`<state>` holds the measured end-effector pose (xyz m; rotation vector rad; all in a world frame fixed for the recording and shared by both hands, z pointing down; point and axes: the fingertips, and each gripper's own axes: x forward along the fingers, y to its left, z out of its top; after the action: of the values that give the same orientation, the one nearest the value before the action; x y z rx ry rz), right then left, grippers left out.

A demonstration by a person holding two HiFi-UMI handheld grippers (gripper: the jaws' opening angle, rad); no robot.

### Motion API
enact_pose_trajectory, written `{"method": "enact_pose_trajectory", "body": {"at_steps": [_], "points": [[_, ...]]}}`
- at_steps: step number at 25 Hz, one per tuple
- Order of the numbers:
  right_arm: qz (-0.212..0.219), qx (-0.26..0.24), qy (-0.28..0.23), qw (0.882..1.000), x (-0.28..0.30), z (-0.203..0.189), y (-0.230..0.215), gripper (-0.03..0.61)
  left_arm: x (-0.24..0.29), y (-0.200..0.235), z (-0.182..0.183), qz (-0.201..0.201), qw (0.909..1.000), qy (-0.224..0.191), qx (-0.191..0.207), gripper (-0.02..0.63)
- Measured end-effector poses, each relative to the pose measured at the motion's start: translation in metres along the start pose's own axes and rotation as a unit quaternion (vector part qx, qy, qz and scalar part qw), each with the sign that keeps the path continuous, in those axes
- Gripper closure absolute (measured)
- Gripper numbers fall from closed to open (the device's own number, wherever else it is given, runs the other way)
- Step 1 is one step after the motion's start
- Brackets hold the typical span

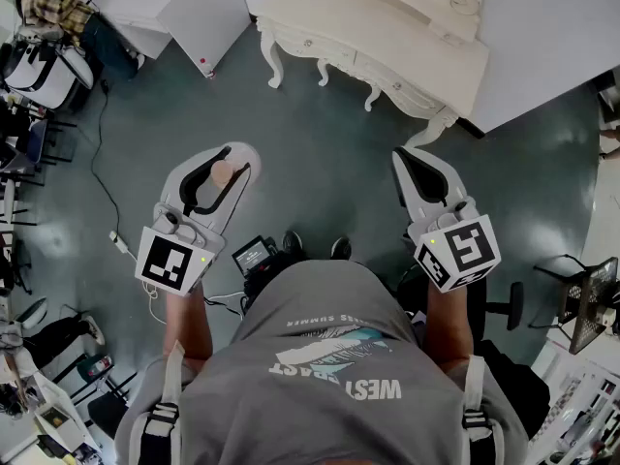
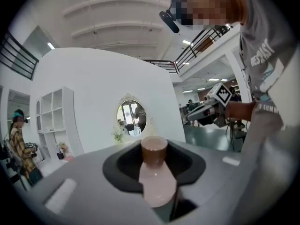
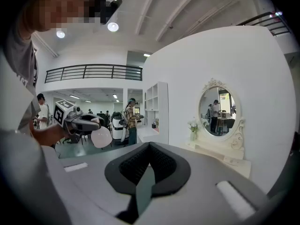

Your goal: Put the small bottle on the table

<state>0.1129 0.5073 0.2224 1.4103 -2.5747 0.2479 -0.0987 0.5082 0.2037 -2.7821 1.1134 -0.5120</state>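
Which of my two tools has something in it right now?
The left tool, clamped on the pink small bottle; the right tool has nothing between its jaws.

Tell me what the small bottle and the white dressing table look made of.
The small bottle: smooth pale pink body with a soft highlight, brown cap; likely plastic, possibly glazed ceramic. The dressing table: matte white, carved curved legs; probably painted wood.

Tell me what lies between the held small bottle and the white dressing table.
Nothing but bare floor between small bottle and dressing table, per the head view.
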Motion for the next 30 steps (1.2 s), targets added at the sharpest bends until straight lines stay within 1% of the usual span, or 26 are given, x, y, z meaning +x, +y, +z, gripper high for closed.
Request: {"method": "enact_pose_trajectory", "body": {"at_steps": [11, 18, 21, 25, 30], "points": [[0.013, 0.007, -0.002, 1.000, -0.008, -0.010, -0.026, 0.577, 0.022, -0.019, 0.001, 0.010, 0.9999, 0.012, -0.001, 0.488], [0.036, 0.027, -0.013, 0.999, -0.013, -0.016, -0.047, 0.577, 0.039, -0.034, 0.005, 0.024, 0.9996, 0.014, -0.004, 0.488], [0.039, 0.031, -0.021, 0.999, -0.013, -0.019, -0.057, 0.575, 0.045, -0.040, 0.005, 0.031, 0.9994, 0.012, -0.004, 0.488], [0.045, 0.031, -0.014, 0.998, -0.014, -0.023, -0.063, 0.547, 0.050, -0.044, 0.005, 0.036, 0.9992, 0.013, -0.008, 0.488], [0.048, 0.037, 0.001, 0.998, 0.001, -0.028, -0.065, 0.525, 0.059, -0.032, 0.002, 0.030, 0.9993, 0.018, -0.012, 0.488]]}}
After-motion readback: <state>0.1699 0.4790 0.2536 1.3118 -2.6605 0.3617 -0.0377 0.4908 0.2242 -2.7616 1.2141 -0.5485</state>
